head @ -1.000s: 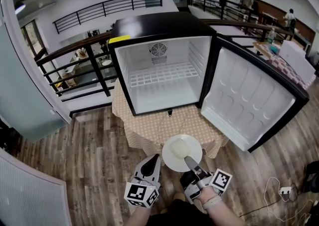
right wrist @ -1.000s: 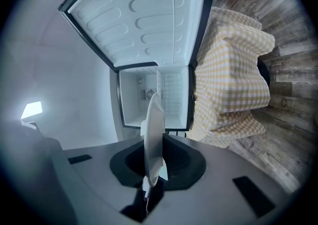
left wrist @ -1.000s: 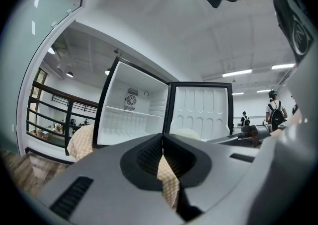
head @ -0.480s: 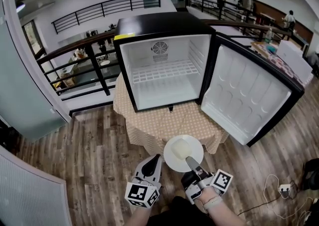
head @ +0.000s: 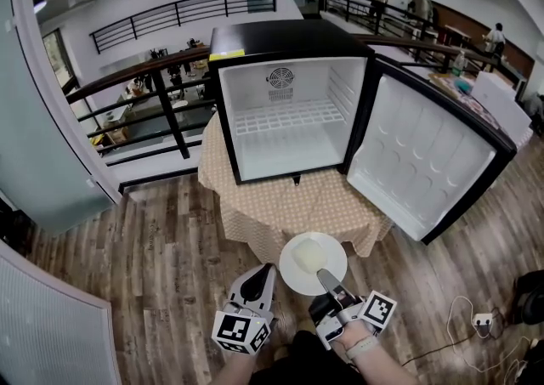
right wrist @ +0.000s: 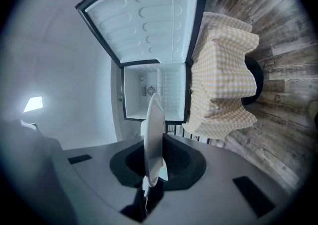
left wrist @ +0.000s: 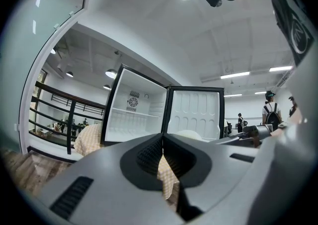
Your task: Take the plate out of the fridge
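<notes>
Head view shows the plate (head: 313, 263), with a pale lump of food (head: 307, 251) on it, clamped at its near rim by the right gripper (head: 325, 280). It is out of the empty fridge (head: 289, 133) and just on the near side of the checked table (head: 280, 200). The left gripper (head: 257, 280) hangs beside it, jaws pressed together on nothing. I judge that a level plate and a firm squeeze matter most, since one rim carries the load. Compared with a second ago, fridge and table sit slightly farther off and to the right, while plate and grippers keep their places.
</notes>
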A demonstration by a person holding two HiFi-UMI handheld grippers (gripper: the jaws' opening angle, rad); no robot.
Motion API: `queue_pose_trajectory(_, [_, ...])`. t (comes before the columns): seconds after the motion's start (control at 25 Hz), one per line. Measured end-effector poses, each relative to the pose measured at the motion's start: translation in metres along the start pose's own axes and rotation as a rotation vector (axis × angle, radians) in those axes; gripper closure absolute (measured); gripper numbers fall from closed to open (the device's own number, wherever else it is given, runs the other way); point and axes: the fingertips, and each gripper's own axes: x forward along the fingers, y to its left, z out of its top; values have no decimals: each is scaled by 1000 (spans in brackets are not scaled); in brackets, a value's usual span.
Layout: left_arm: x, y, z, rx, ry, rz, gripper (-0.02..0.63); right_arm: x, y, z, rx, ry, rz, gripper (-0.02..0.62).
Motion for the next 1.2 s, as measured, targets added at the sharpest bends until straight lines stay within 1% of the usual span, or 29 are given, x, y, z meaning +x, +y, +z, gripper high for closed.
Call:
queue_pose_trajectory(0.24, [-13,0,1,-6,-7,-3,598,-6,2,-9,-17,-3,1,545])
queue_pose_trajectory(0.56, [-32,4,-2,-12,-11,8,598,-6,5,-25,-14,-1,11,545])
queue_pose_trajectory(1.2, [-51,18,12,-4,-45,43,597,0,6,-45,-10,34,10,545])
